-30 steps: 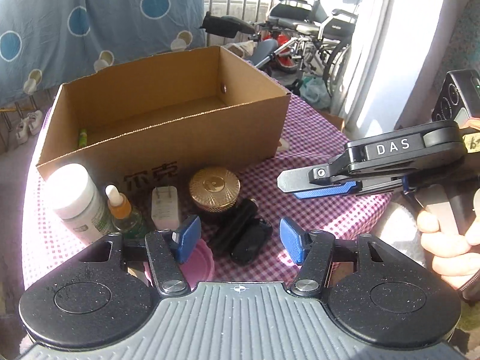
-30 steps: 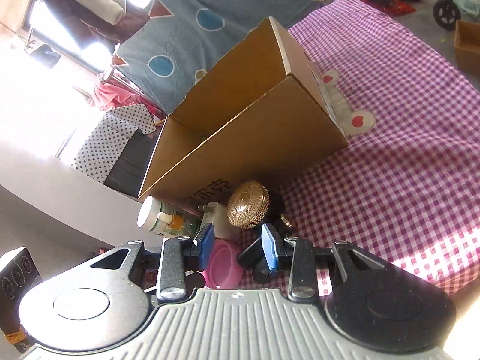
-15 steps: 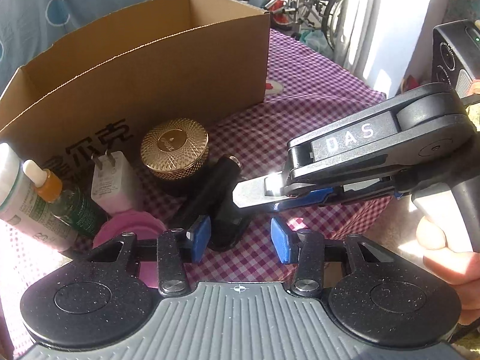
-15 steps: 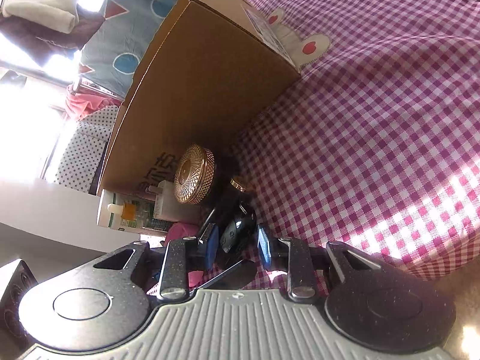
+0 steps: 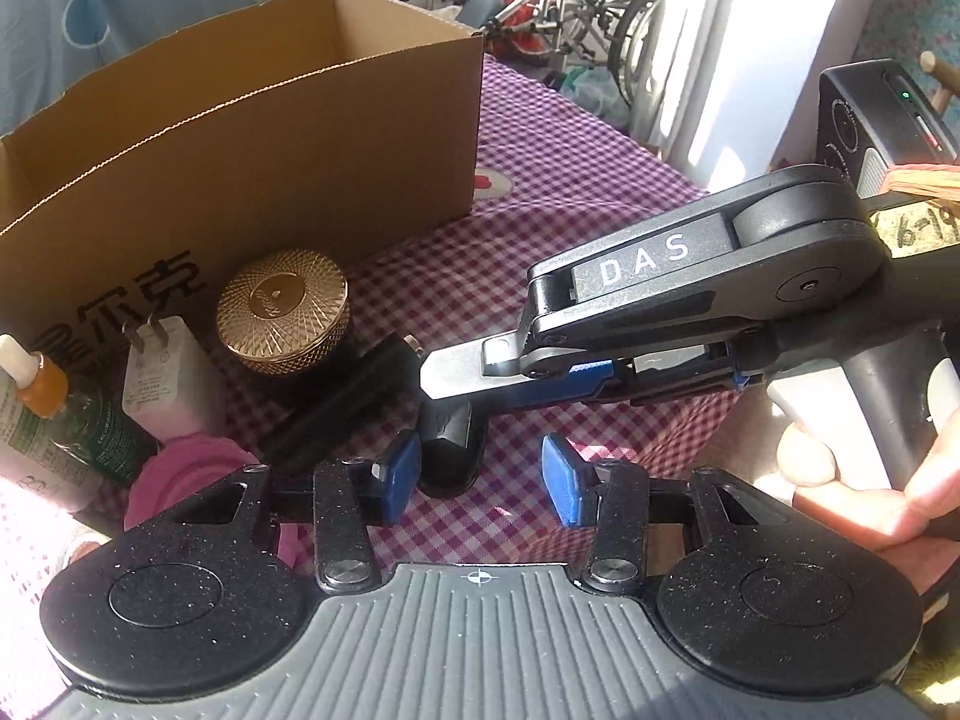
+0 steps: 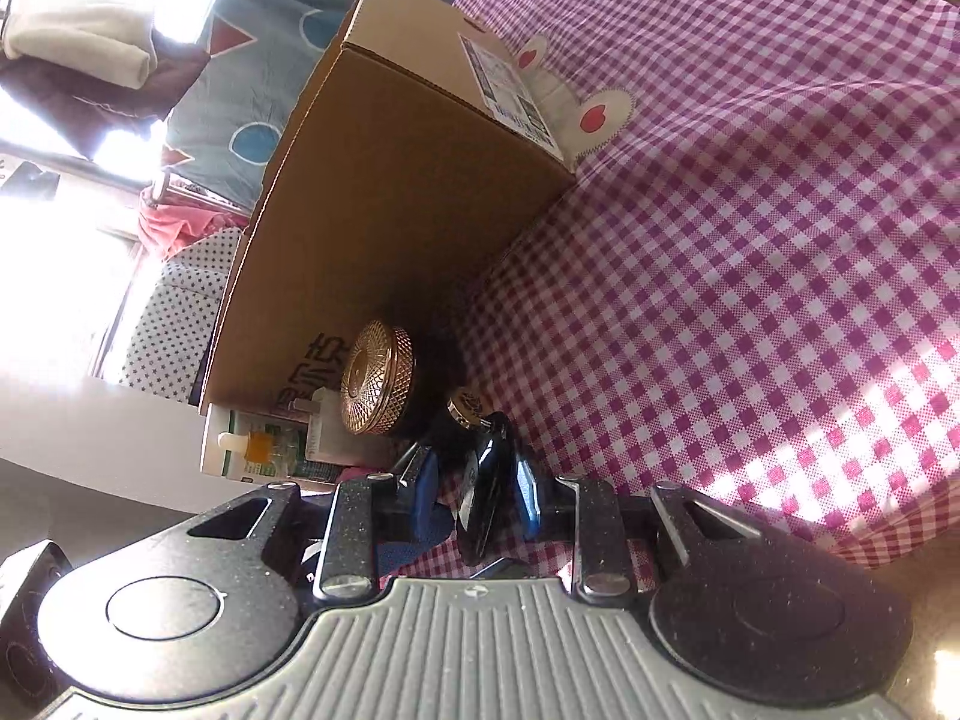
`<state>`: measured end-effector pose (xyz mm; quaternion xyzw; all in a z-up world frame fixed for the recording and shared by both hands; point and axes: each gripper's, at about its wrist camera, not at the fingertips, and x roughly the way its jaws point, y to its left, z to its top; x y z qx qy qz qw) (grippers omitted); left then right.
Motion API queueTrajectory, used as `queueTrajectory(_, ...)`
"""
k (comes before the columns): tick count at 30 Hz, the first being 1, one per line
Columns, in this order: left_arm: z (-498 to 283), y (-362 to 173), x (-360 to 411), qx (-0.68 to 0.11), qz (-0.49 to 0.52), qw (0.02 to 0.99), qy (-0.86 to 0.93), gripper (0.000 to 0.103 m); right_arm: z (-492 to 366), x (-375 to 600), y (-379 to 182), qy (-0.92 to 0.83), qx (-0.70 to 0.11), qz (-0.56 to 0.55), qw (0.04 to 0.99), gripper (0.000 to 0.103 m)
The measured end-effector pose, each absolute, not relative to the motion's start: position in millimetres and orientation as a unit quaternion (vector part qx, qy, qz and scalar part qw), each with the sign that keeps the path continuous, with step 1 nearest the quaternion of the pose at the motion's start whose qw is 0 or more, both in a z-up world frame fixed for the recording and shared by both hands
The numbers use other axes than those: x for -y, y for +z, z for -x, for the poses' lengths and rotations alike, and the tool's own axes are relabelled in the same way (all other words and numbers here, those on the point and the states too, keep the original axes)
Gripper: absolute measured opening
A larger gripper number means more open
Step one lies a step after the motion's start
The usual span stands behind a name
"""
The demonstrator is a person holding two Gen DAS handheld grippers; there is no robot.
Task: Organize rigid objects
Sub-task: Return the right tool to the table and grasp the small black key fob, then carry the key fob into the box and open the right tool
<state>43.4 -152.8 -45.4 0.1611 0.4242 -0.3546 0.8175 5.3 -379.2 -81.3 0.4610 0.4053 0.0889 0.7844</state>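
Note:
A small black car-key-like object (image 5: 450, 450) lies on the checked cloth near the table's front edge. My right gripper (image 6: 474, 495) is tilted on its side with its blue pads around this black object (image 6: 483, 492); the jaws stand partly open and the left pad is apart from it. In the left wrist view the right gripper (image 5: 480, 372) reaches in from the right over the object. My left gripper (image 5: 474, 477) is open and empty just in front of it. An open cardboard box (image 5: 270, 138) stands behind.
In front of the box stand a gold-lidded jar (image 5: 282, 312), a white charger (image 5: 171, 384), a dropper bottle (image 5: 54, 414), a pink lid (image 5: 192, 480) and a black ribbed tube (image 5: 348, 402). The table's edge runs right of the grippers. Wheelchairs stand beyond the table.
My right gripper has come down and left, rolled on its side, and now has its pads around the black object. My left gripper has moved lower and closer to the objects.

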Motion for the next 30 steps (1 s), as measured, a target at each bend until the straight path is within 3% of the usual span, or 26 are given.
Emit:
queueTrajectory(6,-47.9,-53.7,156.3,-0.426,-0.165,0.819,-0.347,0.045,-6.0,373.0,-80.7,0.079,-0.404,-0.439,0.799,0.017)
queueTrajectory(19,-49.9,-56.1,151.8,-0.420,-0.140,0.825,-0.350,0.044,-16.4,357.2,-82.8,0.093,-0.407,-0.437,0.797,0.017)
queueTrajectory(30,-38.6,-38.3,145.0,-0.397,-0.131,0.837,-0.353,0.038,-9.6,350.7,-61.4,0.091,-0.386,-0.419,0.817,0.017)
